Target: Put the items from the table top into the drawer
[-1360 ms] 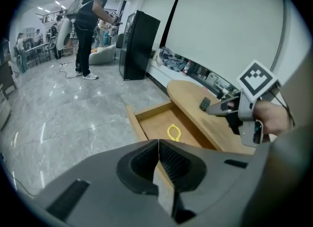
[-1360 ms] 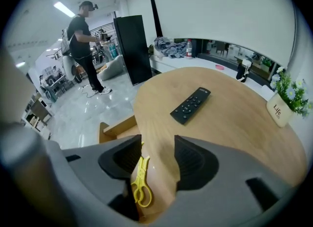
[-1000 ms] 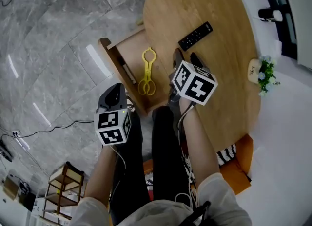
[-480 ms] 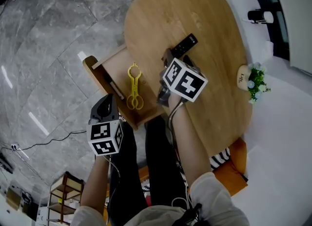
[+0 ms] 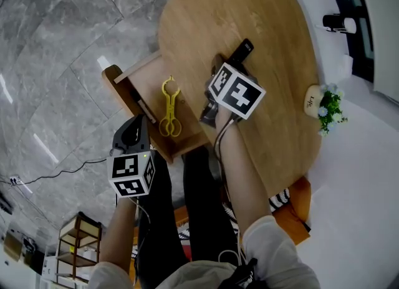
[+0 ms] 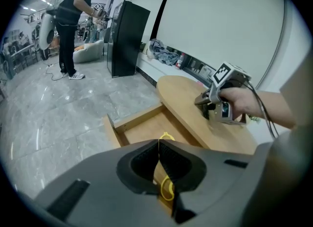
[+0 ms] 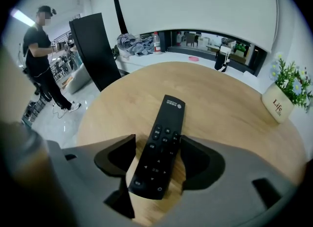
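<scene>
A black remote point(image 7: 161, 152) lies on the round wooden table point(image 5: 274, 20), pointing away from me. My right gripper point(image 7: 157, 143) stands open astride the remote's near end; its jaws have just been opening and the pads do not press on it. In the head view the right gripper point(image 5: 229, 68) sits just below the remote point(image 5: 242, 50). The drawer point(image 5: 140, 79) stands pulled out at the table's left with yellow tongs point(image 5: 168, 107) lying inside. My left gripper point(image 5: 138, 123) hangs at the drawer's front corner, shut and empty point(image 6: 159, 145).
A thin dark item point(image 5: 134, 98) lies along the drawer's left wall. A small potted plant point(image 5: 327, 104) stands at the table's right edge. A black cabinet point(image 6: 124, 37) and a person point(image 6: 73, 20) are far off across the grey floor. A wooden shelf point(image 5: 75, 247) stands at the lower left.
My right gripper has moved forward and down over the remote's near end, and its jaws have spread. The left gripper has drifted a little toward the drawer's front corner.
</scene>
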Tool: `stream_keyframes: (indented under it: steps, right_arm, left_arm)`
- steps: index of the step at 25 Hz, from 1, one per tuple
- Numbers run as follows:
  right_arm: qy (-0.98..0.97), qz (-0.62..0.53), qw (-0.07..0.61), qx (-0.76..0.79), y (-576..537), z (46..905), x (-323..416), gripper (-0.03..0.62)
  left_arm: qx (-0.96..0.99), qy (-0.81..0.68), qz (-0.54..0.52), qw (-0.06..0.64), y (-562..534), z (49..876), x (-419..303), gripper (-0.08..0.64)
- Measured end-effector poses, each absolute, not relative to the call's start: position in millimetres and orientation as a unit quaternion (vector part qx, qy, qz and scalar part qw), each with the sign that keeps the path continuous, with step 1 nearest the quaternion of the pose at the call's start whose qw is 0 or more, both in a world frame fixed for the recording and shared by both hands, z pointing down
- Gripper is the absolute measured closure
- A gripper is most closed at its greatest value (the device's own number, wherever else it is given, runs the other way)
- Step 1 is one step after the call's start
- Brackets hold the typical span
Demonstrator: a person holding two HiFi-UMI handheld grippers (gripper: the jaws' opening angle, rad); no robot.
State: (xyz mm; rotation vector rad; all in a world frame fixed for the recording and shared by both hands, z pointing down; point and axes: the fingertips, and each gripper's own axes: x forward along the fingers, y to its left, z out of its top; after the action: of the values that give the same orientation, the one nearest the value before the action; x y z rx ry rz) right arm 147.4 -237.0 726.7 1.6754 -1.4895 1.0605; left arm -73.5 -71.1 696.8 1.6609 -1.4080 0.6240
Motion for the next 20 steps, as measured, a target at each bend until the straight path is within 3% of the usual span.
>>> stream_keyframes:
  steps: [6,9,20]
  right_arm:
    - [-0.572,0.405,0.334,0.631,-236.0,726.3,147.9,0.329]
    - [-0.583,0.404,0.341,0.617,-235.4,726.5,148.7,0.390]
    - [-0.601,0.397,0.356,0.596,-226.5,724.2,150.8,0.413]
  left_arm:
    - [0.656,-0.571,0.246,0.429,-68.1,699.7,-79.4,0.549]
    - [0.656,-0.572,0.243,0.428,-69.3,700.3,-79.5,0.549]
    - [0.659,-0.573,0.239,0.425,-64.3,700.2,-76.3,0.549]
